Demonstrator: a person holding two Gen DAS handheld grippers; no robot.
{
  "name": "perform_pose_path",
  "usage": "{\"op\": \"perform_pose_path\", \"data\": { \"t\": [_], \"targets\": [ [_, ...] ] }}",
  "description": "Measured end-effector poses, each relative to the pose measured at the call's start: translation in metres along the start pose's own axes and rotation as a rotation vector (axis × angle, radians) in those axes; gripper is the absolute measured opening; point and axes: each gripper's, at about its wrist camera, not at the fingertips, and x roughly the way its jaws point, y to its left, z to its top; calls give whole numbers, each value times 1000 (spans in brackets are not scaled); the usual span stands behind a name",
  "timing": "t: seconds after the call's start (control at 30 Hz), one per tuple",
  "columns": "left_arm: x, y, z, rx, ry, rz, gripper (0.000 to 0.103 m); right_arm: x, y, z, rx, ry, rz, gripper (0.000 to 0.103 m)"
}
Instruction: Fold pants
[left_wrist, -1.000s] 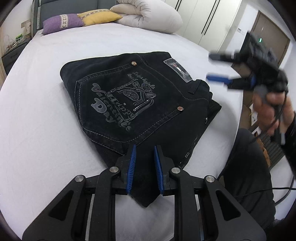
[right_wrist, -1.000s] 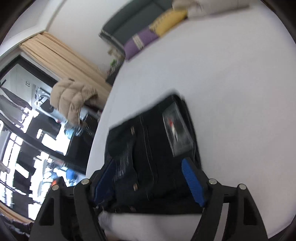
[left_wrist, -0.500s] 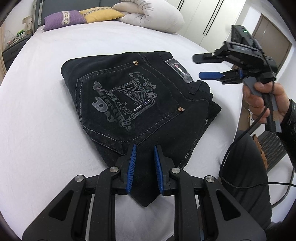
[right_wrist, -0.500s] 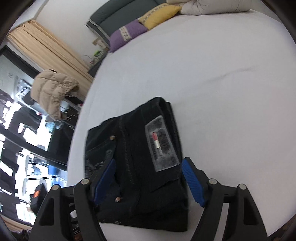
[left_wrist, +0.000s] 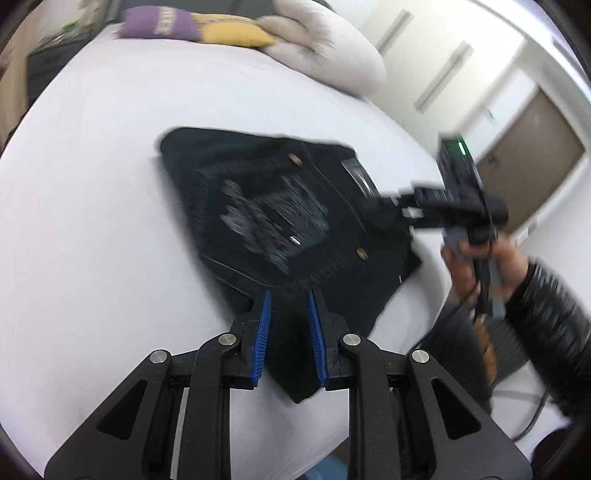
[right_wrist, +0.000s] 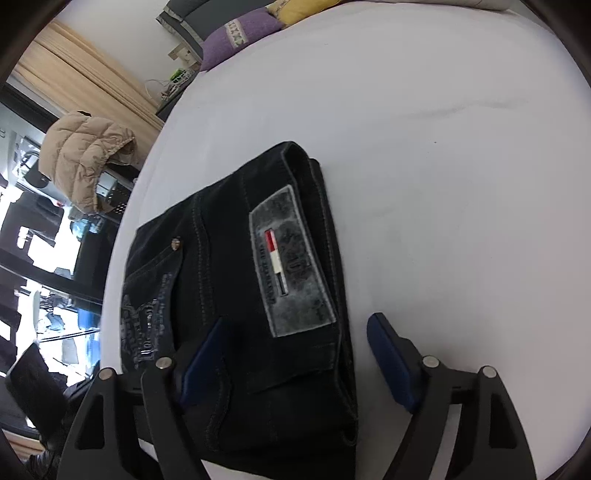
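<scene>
The black pants (left_wrist: 280, 221) lie folded into a compact stack on the white bed (left_wrist: 92, 229), back pocket print facing up. My left gripper (left_wrist: 289, 312) hovers over the near corner of the stack, jaws a narrow gap apart, holding nothing. My right gripper (right_wrist: 295, 336) is open wide above the waistband end of the pants (right_wrist: 236, 295), straddling the grey label patch (right_wrist: 291, 266). It also shows in the left wrist view (left_wrist: 391, 210), low over the stack's right edge.
Purple and yellow pillows (left_wrist: 192, 29) and a rolled beige duvet (left_wrist: 328, 51) lie at the bed's far end. A tan puffer jacket (right_wrist: 81, 155) hangs beside the bed by the window. White wardrobes and a brown door (left_wrist: 528, 173) stand to the right.
My right gripper has come down from above the bed's right edge onto the waistband end of the pants. The left gripper has shifted a little; its view is blurred.
</scene>
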Motion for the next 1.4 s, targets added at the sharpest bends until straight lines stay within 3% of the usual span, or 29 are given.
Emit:
{"op": "perform_pose_path", "data": {
  "t": [0.13, 0.23, 0.3, 0.4, 0.57, 0.73, 0.83, 0.87, 0.9, 0.97, 1.13, 1.23, 1.4],
  "targets": [
    [-7, 26, 11, -129, -15, -23, 22, -4, 3, -3, 12, 9, 81, 76],
    [4, 43, 17, -211, 22, -57, 32, -1, -3, -4, 24, 24, 111, 77],
    [12, 54, 19, -278, 36, -85, 59, -2, -8, -4, 53, 22, 158, 77],
    [25, 67, 27, -364, 64, -149, 69, -2, -19, -3, 96, 39, 247, 75],
    [48, 75, 39, -398, 121, -232, 69, 7, -42, 4, 168, 109, 400, 70],
    [67, 77, 51, -406, 177, -273, 66, 23, -35, 20, 149, 174, 418, 69],
    [74, 73, 55, -386, 203, -255, 50, 36, -18, 24, 117, 183, 403, 68],
    [76, 73, 55, -392, 206, -253, 40, 38, -13, 24, 102, 182, 398, 62],
    [79, 75, 54, -408, 206, -256, 35, 39, -8, 23, 93, 177, 394, 58],
    [78, 78, 54, -420, 199, -271, 29, 39, -5, 22, 101, 160, 396, 41],
    [67, 79, 57, -440, 164, -343, 23, 22, -6, 14, 129, 71, 455, 21],
    [54, 82, 60, -464, 129, -411, 21, 6, -4, 10, 125, 15, 522, 20],
    [24, 99, 50, -495, 78, -456, 21, 3, 12, -10, 131, -33, 614, 20]
  ]
}}
